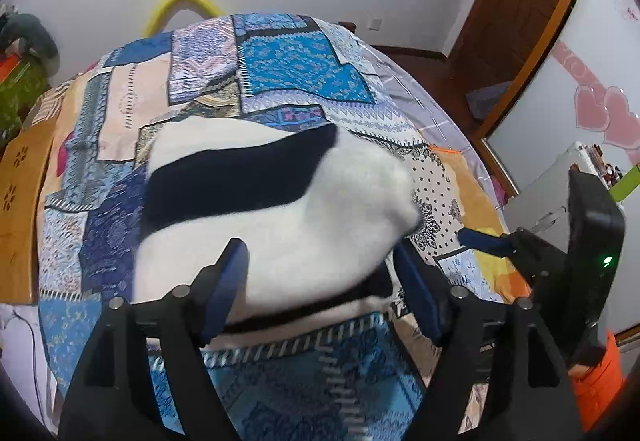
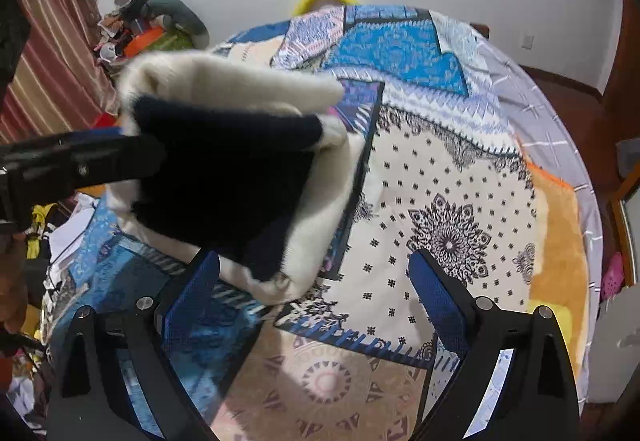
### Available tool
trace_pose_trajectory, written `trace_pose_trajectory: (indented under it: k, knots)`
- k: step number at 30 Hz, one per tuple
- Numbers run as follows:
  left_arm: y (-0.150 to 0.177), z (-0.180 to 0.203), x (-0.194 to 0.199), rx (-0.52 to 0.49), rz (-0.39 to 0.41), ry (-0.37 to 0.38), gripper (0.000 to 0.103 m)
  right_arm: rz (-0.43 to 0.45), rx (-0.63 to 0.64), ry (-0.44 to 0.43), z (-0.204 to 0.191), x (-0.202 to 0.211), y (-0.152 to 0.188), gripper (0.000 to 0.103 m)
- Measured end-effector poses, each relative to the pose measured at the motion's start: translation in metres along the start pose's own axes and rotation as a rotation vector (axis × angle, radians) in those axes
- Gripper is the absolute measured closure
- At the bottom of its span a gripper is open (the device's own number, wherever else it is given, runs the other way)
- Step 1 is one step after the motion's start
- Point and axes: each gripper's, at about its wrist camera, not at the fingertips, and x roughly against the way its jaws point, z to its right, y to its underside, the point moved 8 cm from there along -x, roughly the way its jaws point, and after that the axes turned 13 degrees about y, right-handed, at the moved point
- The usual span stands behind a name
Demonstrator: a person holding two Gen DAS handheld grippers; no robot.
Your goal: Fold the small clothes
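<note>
A small white fuzzy garment with a black band lies bunched on the patterned patchwork bedspread. My left gripper is open, its blue-padded fingers either side of the garment's near edge. The right gripper shows at the right of the left wrist view. In the right wrist view the garment sits left of centre, its black part on top. My right gripper is open and empty over the bedspread, just right of the garment. The left gripper's black body reaches in from the left, touching the garment.
A yellow curved headboard piece stands at the far end of the bed. A wooden door and a white wardrobe with pink hearts are to the right. Clutter and a striped curtain are on the left.
</note>
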Motion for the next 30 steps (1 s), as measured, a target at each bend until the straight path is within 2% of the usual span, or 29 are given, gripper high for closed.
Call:
trace_pose_trajectory:
  k: [6, 12, 20, 25, 30]
  knots:
    - [0.013, -0.034, 0.035, 0.059, 0.049, -0.046, 0.019, 0.066, 0.024, -0.013, -0.017, 0.026, -0.012, 0.009]
    - [0.041, -0.078, 0.049, 0.124, 0.029, -0.102, 0.019, 0.066, 0.040, -0.033, -0.036, 0.027, -0.022, 0.009]
    - [0.083, -0.112, 0.032, 0.143, -0.061, -0.149, 0.019, 0.040, 0.012, -0.069, -0.051, 0.014, -0.031, 0.009]
    - [0.086, -0.128, 0.017, 0.164, -0.071, -0.189, 0.019, 0.034, -0.010, -0.083, -0.054, 0.010, -0.038, 0.009]
    - [0.085, -0.146, 0.007, 0.195, -0.059, -0.220, 0.019, -0.009, 0.007, -0.085, -0.060, -0.001, -0.038, 0.009]
